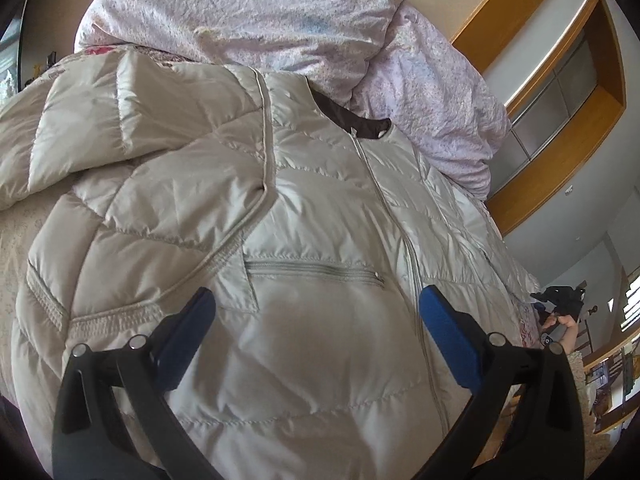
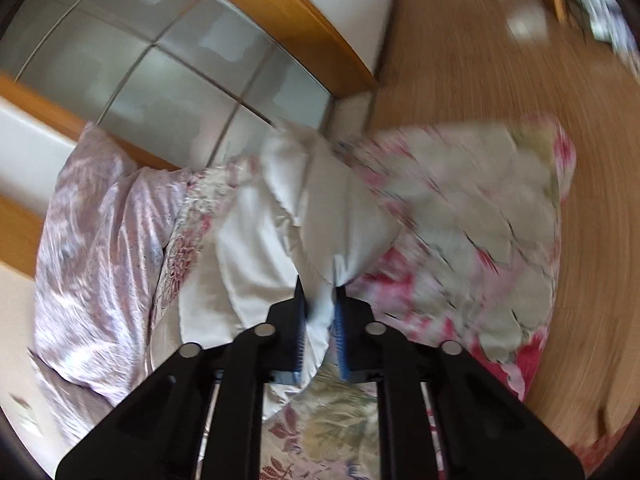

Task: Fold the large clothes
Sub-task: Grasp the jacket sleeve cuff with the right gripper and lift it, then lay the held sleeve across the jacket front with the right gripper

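A pale beige quilted jacket lies front up on the bed, zipped, with one sleeve folded across its chest. My left gripper hovers just over the lower front near the pocket zip. It is open, its blue pads stand wide apart and nothing is between them. In the blurred right wrist view my right gripper is shut on a bunched fold of the jacket at its edge, with pale fabric pinched between the blue pads.
A crumpled pink duvet is heaped at the head of the bed beyond the jacket's collar. A floral bedspread covers the bed, and wooden floor lies beyond its corner. A wood-framed wardrobe with glass panels stands close by. A hand shows at the right edge.
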Demonstrator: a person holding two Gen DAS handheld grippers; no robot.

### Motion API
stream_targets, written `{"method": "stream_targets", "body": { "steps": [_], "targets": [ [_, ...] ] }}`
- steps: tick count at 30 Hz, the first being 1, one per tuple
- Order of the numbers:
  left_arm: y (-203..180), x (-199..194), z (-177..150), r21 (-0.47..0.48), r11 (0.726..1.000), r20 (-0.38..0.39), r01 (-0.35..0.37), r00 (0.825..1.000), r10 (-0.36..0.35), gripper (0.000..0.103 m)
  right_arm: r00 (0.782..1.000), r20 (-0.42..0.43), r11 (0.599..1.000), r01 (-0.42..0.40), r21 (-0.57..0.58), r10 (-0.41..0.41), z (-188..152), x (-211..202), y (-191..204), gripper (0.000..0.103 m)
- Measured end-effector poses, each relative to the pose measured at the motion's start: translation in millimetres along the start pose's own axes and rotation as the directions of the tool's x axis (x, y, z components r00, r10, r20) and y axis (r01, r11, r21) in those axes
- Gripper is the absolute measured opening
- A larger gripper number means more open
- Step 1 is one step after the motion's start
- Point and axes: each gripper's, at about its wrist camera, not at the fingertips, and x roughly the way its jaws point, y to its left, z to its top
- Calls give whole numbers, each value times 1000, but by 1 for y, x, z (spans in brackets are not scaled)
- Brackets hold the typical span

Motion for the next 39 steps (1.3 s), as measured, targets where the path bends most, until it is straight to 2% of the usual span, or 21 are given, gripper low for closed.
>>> {"method": "stream_targets", "body": {
  "steps": [3,5,7,9,12,15,18,22,25,27,31,34,35,37,39],
  "targets": [
    [10,-8,4,-4,1000,71,-3,998,3,101,996,73,990,-35,-135,46,-1,-24,47,10],
    [19,-12,7,-16,1000,93,-5,996,7,101,990,101,967,-73,-246,101,-10,-41,87,10],
    [28,-14,12,-38,999,87,1,996,2,101,979,106,926,-125,-358,173,-26,-58,130,10],
    [38,-16,14,-74,997,87,15,996,-9,101,965,75,875,-194,-443,251,-47,-72,168,10],
    [56,-24,18,-136,990,104,21,995,-7,101,935,-17,783,-307,-541,354,-88,-86,221,10],
    [70,-35,19,-162,987,135,-12,990,34,101,889,-140,668,-424,-612,437,-136,-97,266,10],
    [81,-49,22,-184,982,180,-53,980,87,101,836,-274,556,-527,-643,475,-187,-98,300,10],
    [85,-65,25,-166,968,233,-187,947,223,101,789,-446,428,-607,-670,422,-267,-85,333,10],
    [85,-71,27,-134,942,235,-308,913,332,101,779,-537,370,-627,-686,324,-330,-62,345,10],
    [84,-74,27,-119,918,234,-377,888,395,101,789,-559,338,-615,-713,256,-363,-51,345,10],
    [88,-75,26,-99,865,216,-492,838,502,101,853,-510,230,-522,-822,112,-427,-25,340,10],
    [97,-75,25,-117,849,192,-516,827,529,101,895,-445,144,-446,-883,40,-452,-15,326,12],
    [100,-75,23,-125,846,183,-519,826,534,101,914,-406,91,-406,-909,20,-462,-16,322,13],
    [107,-76,22,-139,841,170,-523,824,541,101,930,-368,16,-368,-930,8,-470,-24,318,24],
    [111,-76,19,-143,831,167,-538,814,556,101,920,-392,-10,-392,-920,11,-469,-36,313,52]
  ]
}}
